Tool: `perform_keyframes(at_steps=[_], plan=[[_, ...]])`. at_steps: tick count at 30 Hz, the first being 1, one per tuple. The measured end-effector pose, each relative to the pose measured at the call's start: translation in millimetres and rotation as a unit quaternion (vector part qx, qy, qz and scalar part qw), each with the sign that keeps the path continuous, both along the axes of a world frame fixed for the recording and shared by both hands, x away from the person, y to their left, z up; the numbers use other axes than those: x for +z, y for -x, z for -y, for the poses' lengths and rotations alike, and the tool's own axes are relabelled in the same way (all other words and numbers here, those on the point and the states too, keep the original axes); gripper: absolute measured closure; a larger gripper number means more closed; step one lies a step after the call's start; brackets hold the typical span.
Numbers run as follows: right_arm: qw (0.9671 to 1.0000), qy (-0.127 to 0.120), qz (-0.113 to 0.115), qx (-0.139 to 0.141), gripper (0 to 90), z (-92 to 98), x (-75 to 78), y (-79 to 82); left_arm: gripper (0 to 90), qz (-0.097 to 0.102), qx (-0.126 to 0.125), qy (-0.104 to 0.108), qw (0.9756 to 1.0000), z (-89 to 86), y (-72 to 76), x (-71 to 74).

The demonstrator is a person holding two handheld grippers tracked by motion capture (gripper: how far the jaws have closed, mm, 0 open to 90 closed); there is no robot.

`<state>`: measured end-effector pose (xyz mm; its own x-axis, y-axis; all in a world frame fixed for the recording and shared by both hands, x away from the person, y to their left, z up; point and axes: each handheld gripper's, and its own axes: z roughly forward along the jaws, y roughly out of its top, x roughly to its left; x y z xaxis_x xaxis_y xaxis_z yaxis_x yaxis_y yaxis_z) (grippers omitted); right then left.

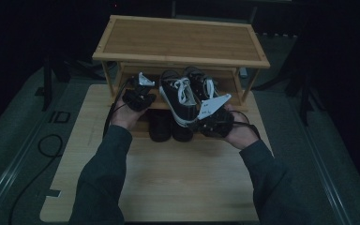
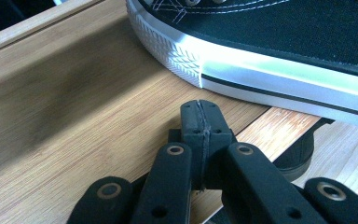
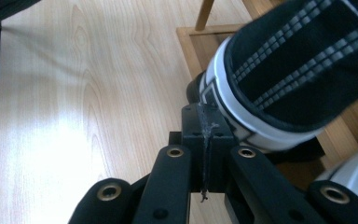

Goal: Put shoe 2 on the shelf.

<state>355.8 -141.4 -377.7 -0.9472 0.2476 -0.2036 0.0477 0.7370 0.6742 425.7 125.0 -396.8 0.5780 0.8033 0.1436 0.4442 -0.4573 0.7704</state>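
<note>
1. We read no brand or writing on anything; the marks on the white plate atop the right gripper (image 1: 214, 123) are too small to make out.
2. Landmark: a bamboo shoe rack (image 1: 180, 40) with a flat slatted top and a lower shelf, standing at the far edge of a pale wood-grain table (image 1: 168, 183).
3. We count two black canvas sneakers with white laces and white rubber soles. The left sneaker (image 1: 178, 98) juts out from the rack's lower shelf, its heel towards us and off the shelf; the right sneaker (image 1: 201, 84) sits beside it on that shelf.
4. Two more dark shoes (image 1: 166, 126) stand on the table just in front of the rack, under the raised heel; details too dark.
5. Sole in the right gripper view: black tread with grey ribbed strips, white edge.
6. Left gripper (image 2: 200, 123): jaws clenched, empty, over the rack's shelf just beside the left sneaker's ribbed toe rubber.
7. Right gripper: jaws clenched; we cannot tell whether they pinch the left sneaker's heel, which they touch.
</note>
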Motion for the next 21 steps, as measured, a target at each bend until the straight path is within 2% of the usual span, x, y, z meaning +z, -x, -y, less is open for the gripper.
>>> perform_keyframes(at_steps=[4, 12, 17, 21], plan=[[1.0, 0.0, 0.001, -0.006, 89.7, 3.2, 0.2, -0.2, 90.0, 0.001, -0.001, -0.004, 1.0, -0.1, 0.0, 0.2], [0.9999, -0.01, 0.0, -0.002, 90.0, -4.8, -1.0, -0.2, 90.0, 0.008, 0.0, -0.016, 0.9998, 2.5, 1.3, 0.0], [0.9997, -0.02, -0.009, 0.01, 90.0, -14.5, -1.7, -3.8, 90.0, 0.003, -0.001, -0.005, 1.0, 0.6, 0.1, -0.2], [0.9995, -0.026, -0.013, 0.016, 90.0, -21.5, -3.0, -7.2, 90.0, 0.004, -0.002, -0.005, 1.0, 0.3, 0.1, -0.5]])
